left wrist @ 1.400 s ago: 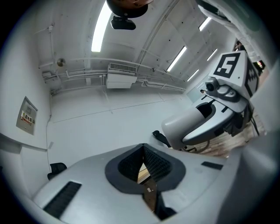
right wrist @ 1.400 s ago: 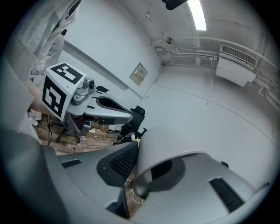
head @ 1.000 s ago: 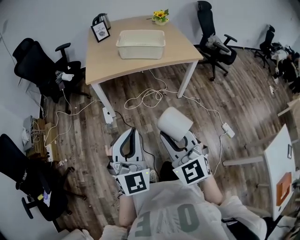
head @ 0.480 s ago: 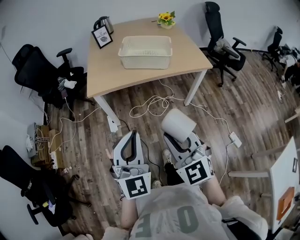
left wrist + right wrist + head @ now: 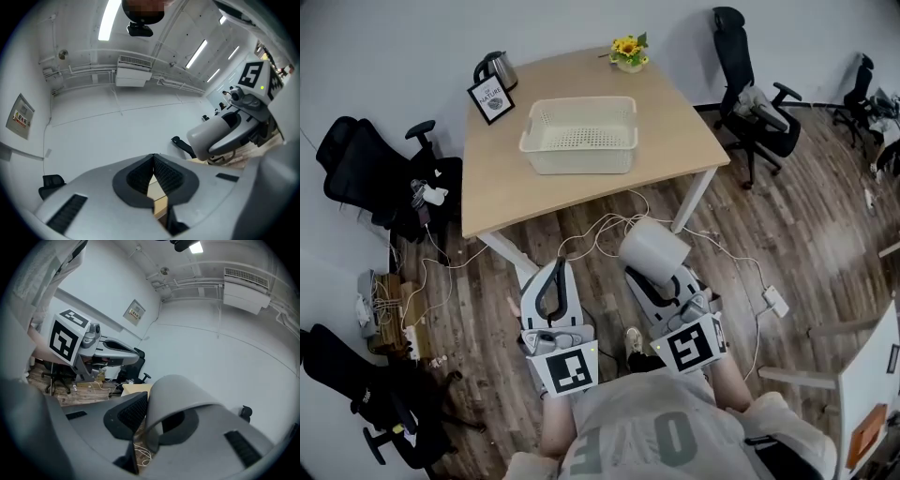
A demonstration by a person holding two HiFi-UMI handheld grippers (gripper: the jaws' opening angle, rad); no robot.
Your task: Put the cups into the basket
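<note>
A pale grey cup lies on its side between the jaws of my right gripper, which is shut on it above the wooden floor. In the right gripper view the cup fills the space between the pads. My left gripper is beside it on the left, shut with nothing in it; its pads meet at the tip in the left gripper view. The cream perforated basket stands empty on the wooden table ahead of both grippers.
On the table's far side are a kettle, a framed picture and a pot of yellow flowers. Black office chairs flank the table. White cables trail over the floor under its near edge.
The table and basket have come closer and sit lower in the head view. Both grippers have moved forward toward the table, the right one still carrying the cup.
</note>
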